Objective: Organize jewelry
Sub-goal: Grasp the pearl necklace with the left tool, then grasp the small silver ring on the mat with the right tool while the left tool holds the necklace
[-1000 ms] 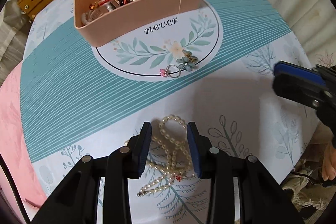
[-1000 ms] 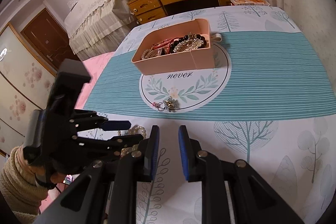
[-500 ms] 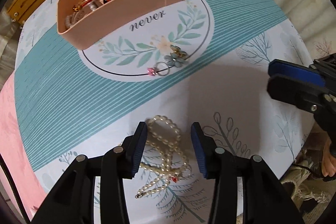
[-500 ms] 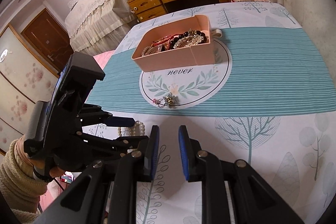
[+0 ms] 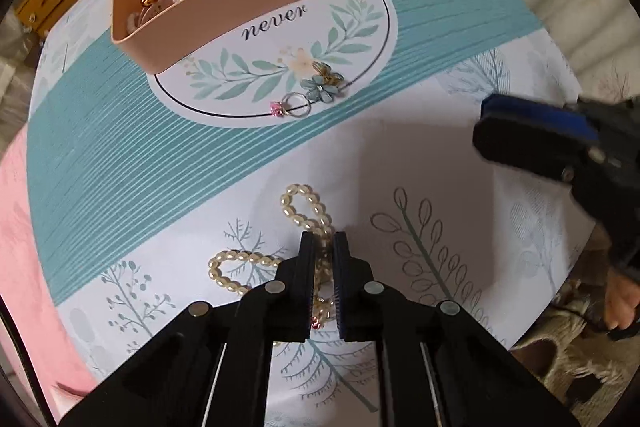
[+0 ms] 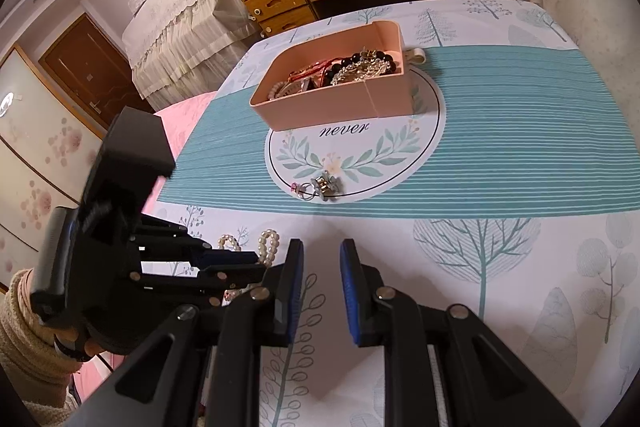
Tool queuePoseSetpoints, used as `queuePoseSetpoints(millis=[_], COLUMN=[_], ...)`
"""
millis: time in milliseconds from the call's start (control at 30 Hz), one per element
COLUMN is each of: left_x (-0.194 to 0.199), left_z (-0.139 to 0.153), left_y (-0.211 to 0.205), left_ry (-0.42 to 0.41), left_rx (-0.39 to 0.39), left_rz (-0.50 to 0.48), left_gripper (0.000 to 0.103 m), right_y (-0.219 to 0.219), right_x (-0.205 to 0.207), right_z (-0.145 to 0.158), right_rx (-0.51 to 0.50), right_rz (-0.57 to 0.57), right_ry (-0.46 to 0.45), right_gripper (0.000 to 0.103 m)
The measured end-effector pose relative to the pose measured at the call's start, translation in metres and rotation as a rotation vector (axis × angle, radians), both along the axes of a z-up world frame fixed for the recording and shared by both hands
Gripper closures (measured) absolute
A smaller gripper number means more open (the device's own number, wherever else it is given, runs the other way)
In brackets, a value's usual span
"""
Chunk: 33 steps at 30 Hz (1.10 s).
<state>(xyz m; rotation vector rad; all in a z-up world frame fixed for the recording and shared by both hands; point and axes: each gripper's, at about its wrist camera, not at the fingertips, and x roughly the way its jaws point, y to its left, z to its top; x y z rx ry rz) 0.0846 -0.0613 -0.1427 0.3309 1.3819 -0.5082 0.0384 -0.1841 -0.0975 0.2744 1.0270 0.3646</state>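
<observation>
On the near part of the tabletop point(image 5: 460, 155), covered with a leaf-printed cloth, a pearl necklace point(image 5: 298, 211) is being pinched by the left tool point(image 5: 323, 247), whose two pads are being pressed together on a strand with one loop lying free beyond the tips and another loop lying to the left. The tool is being pointed steeply downward. In the right wrist view the same necklace point(image 6: 269, 245) is being partly hidden behind the left tool point(image 6: 240, 259), which is being gripped by a hand in a cream knitted sleeve point(image 6: 24, 347). The right tool point(image 6: 320, 259) is being held just above the cloth, its blue pads being kept narrowly apart with nothing between them. Farther back, a ring with a pink stone point(image 5: 290, 105) and a blue flower brooch point(image 5: 322, 85) are lying touching each other on the round "never" print, and a pink box point(image 5: 224, 15) filled with mixed jewellery is standing behind them.
</observation>
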Motion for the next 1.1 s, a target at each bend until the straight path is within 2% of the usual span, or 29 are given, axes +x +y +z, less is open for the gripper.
queuePoseSetpoints(millis=[200, 467, 600, 733, 1100], left_x=[0.011, 0.024, 0.029, 0.027, 0.032], left_z=[0.013, 0.068, 0.082, 0.081, 0.07], left_y=[0.032, 0.072, 0.085, 0.086, 0.086], left_ry=[-0.014, -0.096, -0.123, -0.113, -0.109], left_rx=[-0.103, -0.231, -0.259, -0.27, -0.277], left_rz=[0.09, 0.209, 0.242, 0.255, 0.271], left_gripper=[0.1, 0.1, 0.1, 0.1, 0.1], right_y=[-0.001, 0.01, 0.015, 0.018, 0.017], right_x=[0.01, 0.045, 0.068, 0.079, 0.088], right_z=[-0.002, -0.008, -0.018, -0.026, -0.041], right_rx=[0.002, -0.005, 0.034, 0.1, 0.141], right_rz=[0.005, 0.06, 0.078, 0.031, -0.111], right_ry=[0.013, 0.034, 0.106, 0.22, 0.36], right_gripper=[0.084, 0.084, 0.084, 0.084, 0.084])
